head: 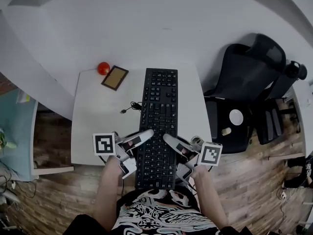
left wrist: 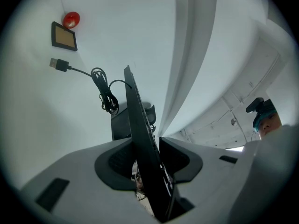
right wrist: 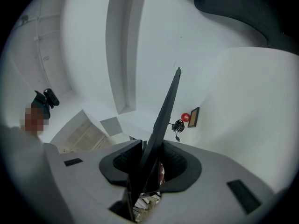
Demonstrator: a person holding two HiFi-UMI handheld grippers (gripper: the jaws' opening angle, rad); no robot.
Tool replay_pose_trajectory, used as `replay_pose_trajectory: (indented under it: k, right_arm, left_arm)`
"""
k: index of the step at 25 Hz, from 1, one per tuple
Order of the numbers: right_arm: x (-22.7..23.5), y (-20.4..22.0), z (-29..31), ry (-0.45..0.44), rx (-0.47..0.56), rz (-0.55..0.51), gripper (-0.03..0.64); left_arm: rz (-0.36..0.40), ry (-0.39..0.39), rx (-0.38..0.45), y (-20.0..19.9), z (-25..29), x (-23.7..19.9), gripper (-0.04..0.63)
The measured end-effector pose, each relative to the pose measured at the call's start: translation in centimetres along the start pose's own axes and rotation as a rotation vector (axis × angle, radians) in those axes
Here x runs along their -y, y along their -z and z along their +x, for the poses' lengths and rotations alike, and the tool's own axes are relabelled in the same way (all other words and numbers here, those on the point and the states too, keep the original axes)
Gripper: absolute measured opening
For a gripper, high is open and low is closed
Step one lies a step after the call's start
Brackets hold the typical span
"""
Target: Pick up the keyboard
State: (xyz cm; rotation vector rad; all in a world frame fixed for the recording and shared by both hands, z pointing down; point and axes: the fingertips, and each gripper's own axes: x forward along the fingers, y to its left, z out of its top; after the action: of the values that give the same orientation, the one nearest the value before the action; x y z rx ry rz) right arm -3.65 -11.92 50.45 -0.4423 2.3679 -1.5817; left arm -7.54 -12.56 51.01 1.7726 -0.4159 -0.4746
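The black keyboard [head: 159, 116] lies lengthways down the middle of the white table [head: 95, 126], its near end over the table's front edge. My left gripper [head: 145, 135] clamps its left side near that end, and my right gripper [head: 167, 138] clamps the right side opposite. In the left gripper view the keyboard [left wrist: 135, 120] stands edge-on between the dark pads [left wrist: 117, 160] of the gripper [left wrist: 147, 160]. The right gripper view shows the same board [right wrist: 166, 106] edge-on in that gripper [right wrist: 150, 160]. Its cable [head: 131, 106] lies coiled on the table to the left.
A red ball [head: 103, 68] and a brown framed tile [head: 115, 77] sit at the table's far left corner. A black office chair [head: 244, 82] stands close to the right of the table. White walls rise behind, and wooden flooring runs beneath.
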Motion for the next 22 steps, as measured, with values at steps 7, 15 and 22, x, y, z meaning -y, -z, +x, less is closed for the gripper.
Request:
replay_pose_trajectory:
  k: [7,15,22]
  right_arm:
    - [-0.9,0.0,0.0,-0.008,0.004,0.010,0.140]
    - [-1.1,0.0,0.0,-0.016,0.013,0.015,0.140]
    - [-1.3,0.0,0.1,-0.029,0.010,0.035,0.141]
  left_arm:
    - [-0.004,0.005,-0.008,0.1,0.0,1.0,0.144]
    - [0.007,0.004,-0.023,0.2,0.0,1.2,0.144]
    - [0.014,0.002,-0.036,0.2,-0.1,1.2,0.146]
